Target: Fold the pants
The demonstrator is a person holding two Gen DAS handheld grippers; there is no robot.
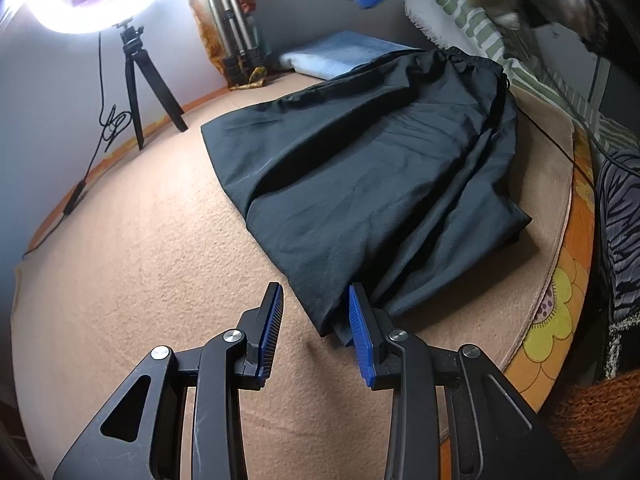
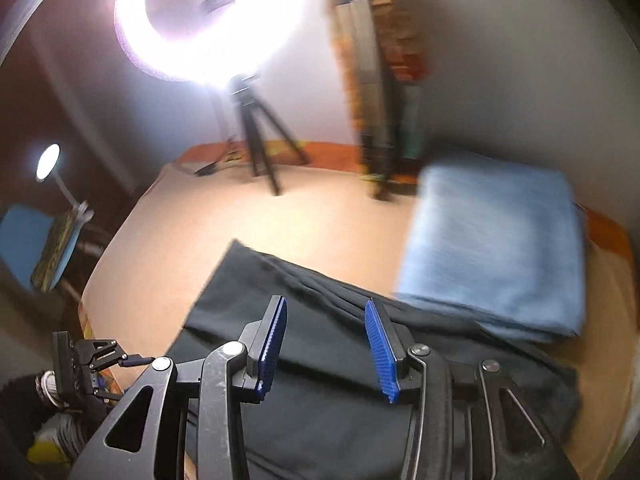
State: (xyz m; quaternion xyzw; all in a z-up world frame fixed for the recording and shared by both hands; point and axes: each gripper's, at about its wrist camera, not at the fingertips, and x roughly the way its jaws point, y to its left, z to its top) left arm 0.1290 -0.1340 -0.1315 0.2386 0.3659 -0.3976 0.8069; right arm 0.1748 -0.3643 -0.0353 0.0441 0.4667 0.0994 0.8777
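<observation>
Your left hand-held gripper (image 1: 316, 312) stands open, the black pants (image 1: 360, 172) touching its right finger; your right hand-held gripper (image 2: 326, 340) hangs open above them.

A home bedroom: blanket-covered bed (image 1: 140, 240), striped pillows (image 1: 472, 20), ring light (image 2: 208, 20).

Right gripper (image 2: 326, 346) jaws apart (empty) over black pants (image 2: 320, 400).

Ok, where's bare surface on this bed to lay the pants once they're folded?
Bare tan blanket lies left of the black pants, up to the ring-light tripod. It's crowded past the waistband: a folded blue towel and striped pillow.
</observation>
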